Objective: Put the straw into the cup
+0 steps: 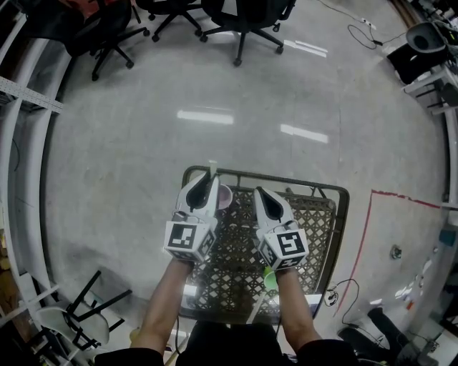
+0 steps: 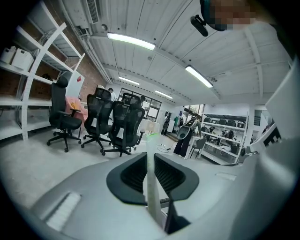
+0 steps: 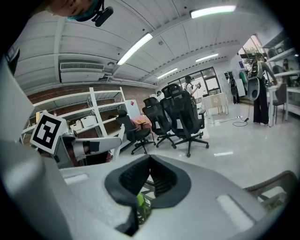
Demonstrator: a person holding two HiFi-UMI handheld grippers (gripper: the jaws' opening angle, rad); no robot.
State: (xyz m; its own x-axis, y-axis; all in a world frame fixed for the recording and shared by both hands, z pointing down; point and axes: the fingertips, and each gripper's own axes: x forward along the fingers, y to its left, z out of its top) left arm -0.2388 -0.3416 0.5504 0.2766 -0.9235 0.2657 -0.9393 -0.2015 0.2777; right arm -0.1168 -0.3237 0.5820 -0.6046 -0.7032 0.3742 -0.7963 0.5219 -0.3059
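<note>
Far to the left a white shelving rack [image 1: 20, 136] curves along the edge of the head view, and black office chairs [image 1: 242, 20] stand on the glossy grey floor [image 1: 215, 93] beyond it. Nearer the person, the left gripper [image 1: 205, 183] reaches out over the far-left corner of a metal mesh table [image 1: 318, 218]. Its jaws are drawn narrow and pinch a pale straw [image 2: 151, 183], which stands upright between the black pads [image 2: 133, 174] and ends in a green-tinted tip. In the head view the straw's top pokes up past the table's far rim, and the gripper hides its lower end. Just to the right of those jaws, a pinkish cup [image 1: 225, 196] sits on the mesh close to the far edge. The straw is beside the cup and not seen inside it. Further right, the right gripper [image 1: 262, 194] hovers over the middle of the table, apart from the cup. Its jaws meet at the tips with nothing between them. A small bright green thing [image 3: 140, 200] shows below them, but what it is cannot be told. At the right, a red tape line [image 1: 365, 243] marks the floor beside the table.
</note>
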